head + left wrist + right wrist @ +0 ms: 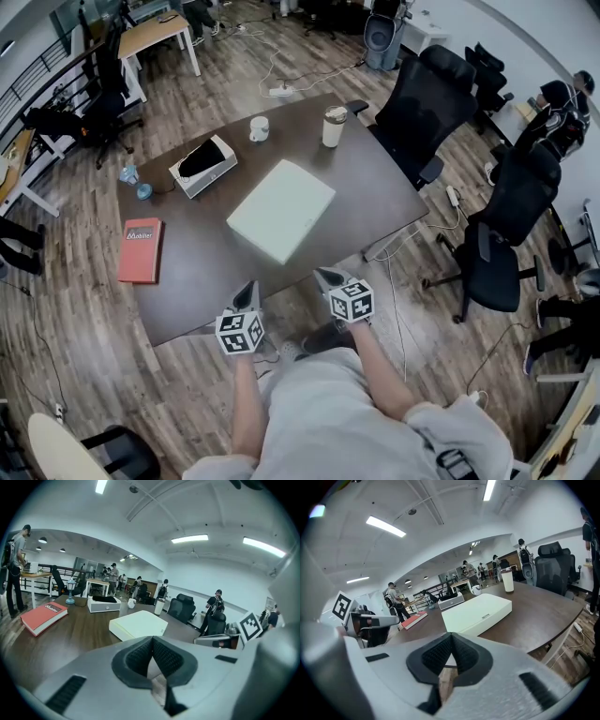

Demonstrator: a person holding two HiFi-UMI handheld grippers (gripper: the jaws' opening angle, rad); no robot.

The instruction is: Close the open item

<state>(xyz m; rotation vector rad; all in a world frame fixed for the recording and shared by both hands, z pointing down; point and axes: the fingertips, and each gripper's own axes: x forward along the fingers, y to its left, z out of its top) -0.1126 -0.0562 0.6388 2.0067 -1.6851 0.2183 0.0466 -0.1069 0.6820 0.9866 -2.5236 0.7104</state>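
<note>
An open white box (203, 164) with a dark inside sits at the far left of the brown table (197, 272); it also shows far off in the left gripper view (104, 604) and the right gripper view (451, 602). My left gripper (248, 291) hovers at the table's near edge, shut with nothing between its jaws (152, 641). My right gripper (328, 277) is beside it, also shut and empty (451, 639). Both are well short of the open box.
A large closed white box (281, 208) lies mid-table, between the grippers and the open box. A red book (141, 249) lies at the left edge. A mug (259, 128) and a tumbler (334, 127) stand at the far side. Black office chairs (422, 108) stand to the right.
</note>
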